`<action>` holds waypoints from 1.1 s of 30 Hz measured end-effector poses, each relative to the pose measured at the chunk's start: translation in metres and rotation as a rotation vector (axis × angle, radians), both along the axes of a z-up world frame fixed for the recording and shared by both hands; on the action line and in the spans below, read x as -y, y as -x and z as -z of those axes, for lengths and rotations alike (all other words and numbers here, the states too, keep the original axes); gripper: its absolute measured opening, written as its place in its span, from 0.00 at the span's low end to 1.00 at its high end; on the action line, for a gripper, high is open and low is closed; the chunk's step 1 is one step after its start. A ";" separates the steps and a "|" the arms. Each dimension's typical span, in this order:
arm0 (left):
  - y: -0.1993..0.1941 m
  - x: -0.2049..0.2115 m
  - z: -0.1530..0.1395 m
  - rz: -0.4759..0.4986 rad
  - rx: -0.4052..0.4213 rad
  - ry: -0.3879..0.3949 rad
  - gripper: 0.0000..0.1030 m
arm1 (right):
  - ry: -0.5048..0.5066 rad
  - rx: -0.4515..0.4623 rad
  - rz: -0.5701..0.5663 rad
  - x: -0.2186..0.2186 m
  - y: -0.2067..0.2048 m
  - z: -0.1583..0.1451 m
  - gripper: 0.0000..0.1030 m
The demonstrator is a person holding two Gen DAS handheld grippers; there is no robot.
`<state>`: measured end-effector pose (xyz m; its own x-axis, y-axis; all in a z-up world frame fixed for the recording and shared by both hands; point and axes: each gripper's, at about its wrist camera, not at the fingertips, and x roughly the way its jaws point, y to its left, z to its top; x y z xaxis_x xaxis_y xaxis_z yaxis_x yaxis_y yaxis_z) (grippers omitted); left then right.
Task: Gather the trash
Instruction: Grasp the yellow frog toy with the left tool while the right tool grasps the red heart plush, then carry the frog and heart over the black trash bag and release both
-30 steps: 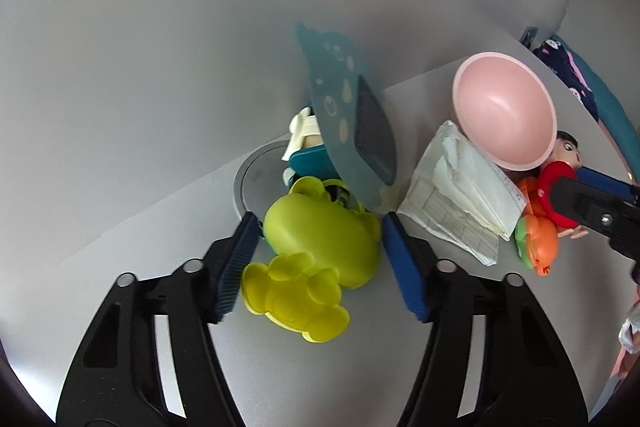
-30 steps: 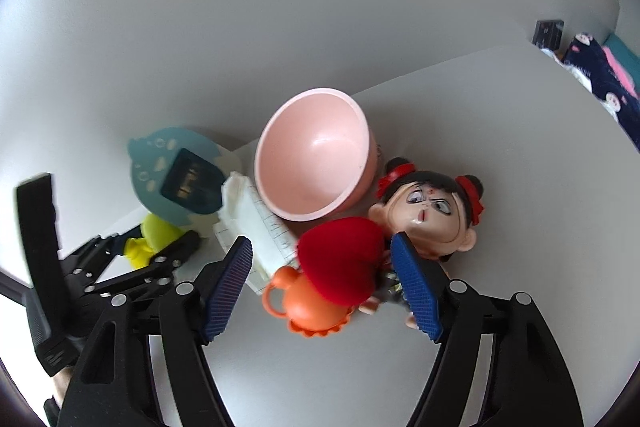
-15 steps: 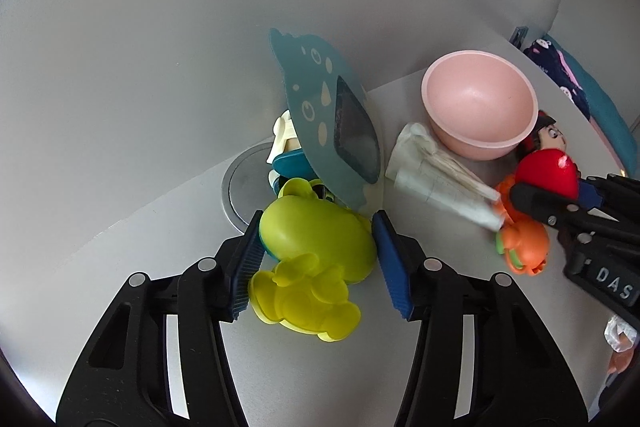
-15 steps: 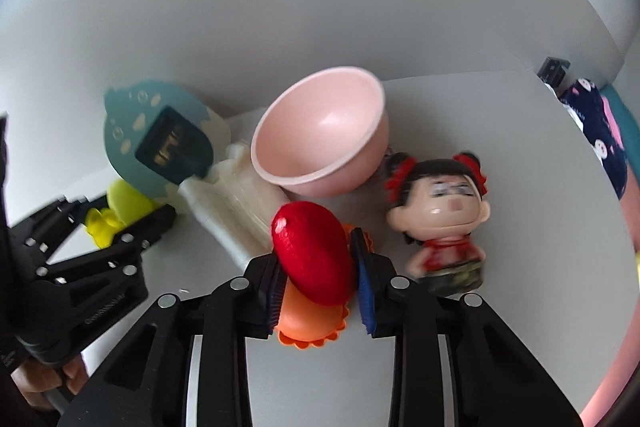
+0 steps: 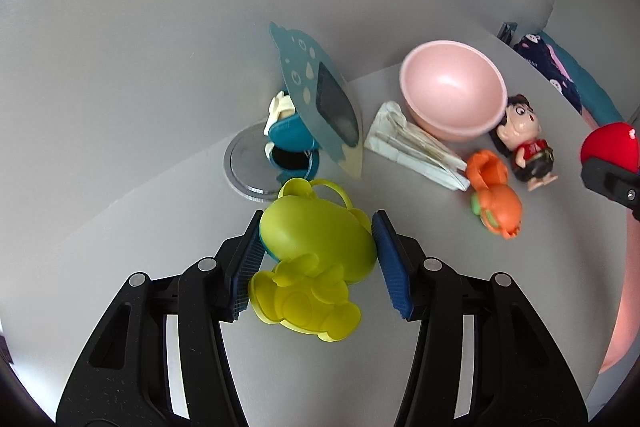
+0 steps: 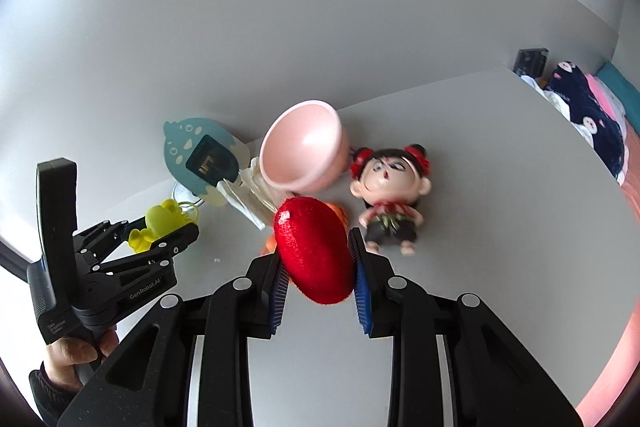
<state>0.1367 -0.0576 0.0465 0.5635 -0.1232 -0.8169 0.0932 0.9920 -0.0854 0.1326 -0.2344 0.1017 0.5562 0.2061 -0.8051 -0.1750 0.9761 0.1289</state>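
We now have both hand-held grippers loaded, which a second ago was not so. The right hand-held gripper, whose jaws stood wide around the red glittery egg a second ago, has clamped its blue pads onto the egg's sides and carried it up and clear of the orange toy it was lying against; the left wrist view shows the egg off at the far right, well apart from the clutter. The left hand-held gripper has narrowed too, and its pads now press both flanks of the yellow-green toy, which looks just raised off the table, though we cannot be sure it has left the surface. Left behind by the wall are the pink bowl, the folded paper just beside it, the doll, the teal card and the orange toy. For the task this means we judge two pieces secured and ready to carry off, but no bin shows in either view, so where they go we cannot tell. The paper, likely real trash, is still uncollected.
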 end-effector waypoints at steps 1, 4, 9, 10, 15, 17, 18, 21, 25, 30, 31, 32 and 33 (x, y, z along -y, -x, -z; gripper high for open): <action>0.003 0.001 -0.002 -0.001 0.002 0.001 0.51 | -0.009 0.003 0.005 0.004 0.006 -0.003 0.29; 0.018 0.014 -0.013 0.010 0.021 0.006 0.51 | -0.042 0.012 0.017 0.018 0.023 -0.008 0.29; 0.040 0.045 -0.029 0.067 0.056 -0.006 0.51 | -0.090 0.042 0.056 0.051 0.051 -0.021 0.29; 0.045 0.055 -0.032 0.084 0.064 -0.009 0.51 | -0.096 0.046 0.063 0.059 0.055 -0.022 0.29; 0.065 0.110 -0.043 0.189 0.091 -0.024 0.51 | -0.112 0.062 0.122 0.103 0.084 -0.029 0.29; 0.073 0.125 -0.045 0.224 0.096 -0.026 0.51 | -0.116 0.069 0.151 0.122 0.097 -0.031 0.29; 0.074 0.140 -0.046 0.248 0.097 -0.024 0.51 | -0.118 0.073 0.169 0.134 0.104 -0.032 0.29; 0.089 0.168 -0.047 0.308 0.097 -0.016 0.51 | -0.118 0.076 0.214 0.163 0.121 -0.033 0.29; 0.106 0.213 -0.047 0.391 0.090 -0.009 0.51 | -0.130 0.087 0.287 0.205 0.148 -0.032 0.29; 0.131 0.270 -0.046 0.500 0.096 -0.024 0.51 | -0.135 0.094 0.370 0.253 0.180 -0.031 0.29; 0.138 0.281 -0.045 0.523 0.095 -0.027 0.51 | -0.138 0.095 0.389 0.264 0.187 -0.030 0.29; 0.141 0.294 -0.045 0.544 0.095 -0.032 0.51 | -0.141 0.094 0.408 0.275 0.193 -0.029 0.29; 0.147 0.306 -0.043 0.569 0.096 -0.038 0.51 | -0.143 0.093 0.427 0.284 0.200 -0.028 0.29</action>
<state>-0.0104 -0.3637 0.0892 0.4885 -0.4002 -0.7754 0.6186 0.7855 -0.0157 -0.0670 -0.5187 0.1293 0.6840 0.0485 -0.7279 0.2215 0.9369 0.2705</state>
